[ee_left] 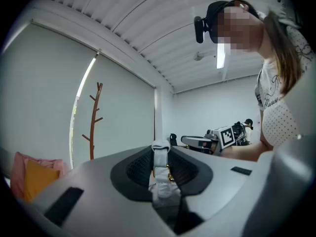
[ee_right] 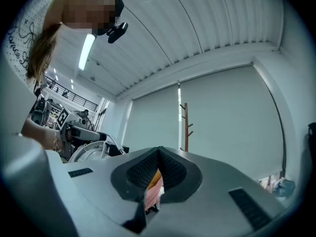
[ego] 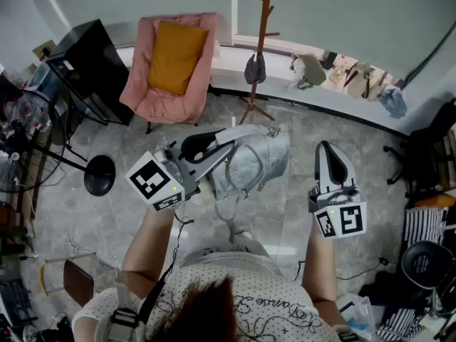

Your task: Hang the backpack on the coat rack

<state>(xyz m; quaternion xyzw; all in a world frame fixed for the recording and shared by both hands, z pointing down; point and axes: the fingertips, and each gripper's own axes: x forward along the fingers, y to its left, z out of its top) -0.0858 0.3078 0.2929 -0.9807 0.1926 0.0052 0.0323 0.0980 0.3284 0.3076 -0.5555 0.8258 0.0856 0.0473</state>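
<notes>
**A:** Where's the backpack?

**B:** It hangs from the left gripper [ego: 214, 144], whose jaws are pinched on its pale strap [ee_left: 160, 164]. The silver backpack [ego: 253, 164] dangles just to that gripper's right.

**A:** And the coat rack?

**B:** The coat rack [ego: 261, 27] stands upright straight ahead, beyond the backpack and well apart from it. A small dark thing [ego: 255, 68] hangs on it.

**A:** The other side?

**B:** The right gripper [ego: 330, 155] is closed with nothing in it, off to the backpack's right. Since the left gripper carries the load, I'd judge it must take the strap forward and up onto the coat rack. The backpack looks zipped, so I can't tell what's inside.
</notes>
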